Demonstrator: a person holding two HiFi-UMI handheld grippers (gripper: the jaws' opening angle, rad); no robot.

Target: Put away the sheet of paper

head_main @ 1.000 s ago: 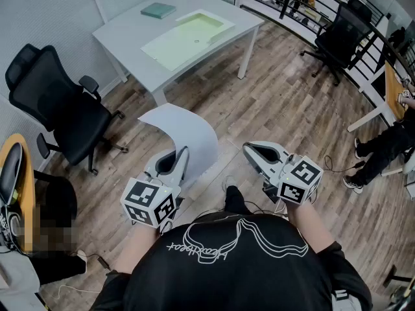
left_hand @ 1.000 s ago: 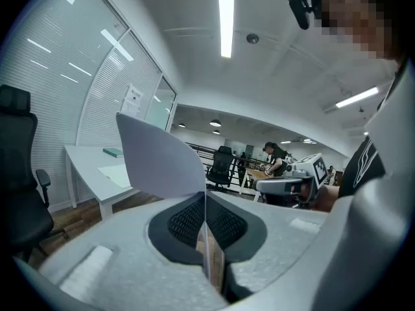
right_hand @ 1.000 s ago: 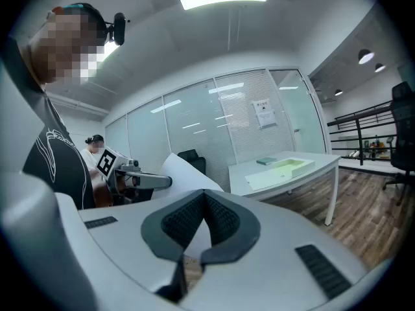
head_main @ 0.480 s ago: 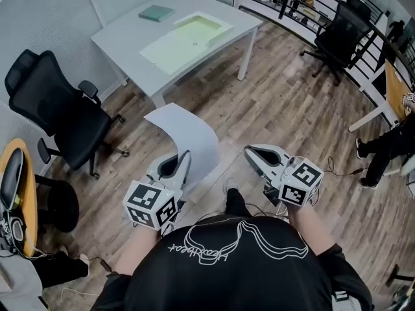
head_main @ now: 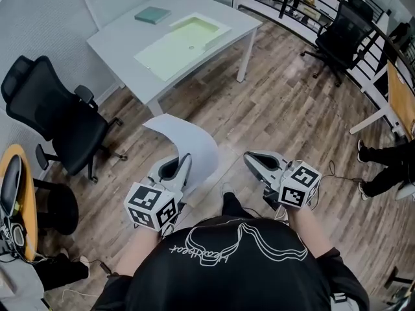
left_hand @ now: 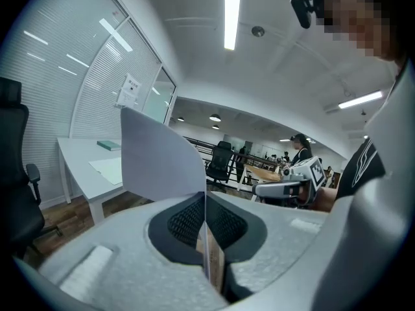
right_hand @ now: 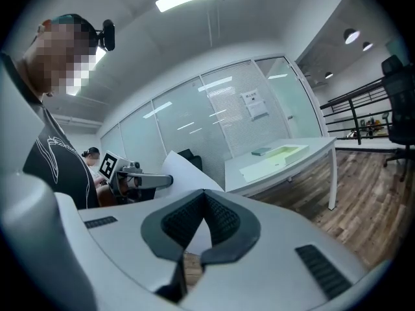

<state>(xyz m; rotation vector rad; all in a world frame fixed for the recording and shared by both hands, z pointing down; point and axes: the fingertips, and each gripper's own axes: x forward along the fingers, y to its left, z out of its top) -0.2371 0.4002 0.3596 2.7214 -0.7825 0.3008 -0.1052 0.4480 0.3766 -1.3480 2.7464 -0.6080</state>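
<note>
L gripper (left_hand: 205, 206) is seen w/ jaws pressed together on a sheet of paper (left_hand: 159, 157), gripped at its lower edge; the sheet is stood up and leans left. A white table (left_hand: 78, 168) w/ a green book (left_hand: 109, 146) is seen behind at left. R gripper (left_hand: 262, 190) is seen at right, apart from the sheet.

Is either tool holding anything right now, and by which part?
The left tool pinches the curled white sheet of paper by its near bottom edge; the right tool is shut on nothing.

Black tee (head_main: 259, 284), possibly lettered print (head_main: 240, 238), grey grippers (head_main: 187, 157) (head_main: 248, 156)
</note>
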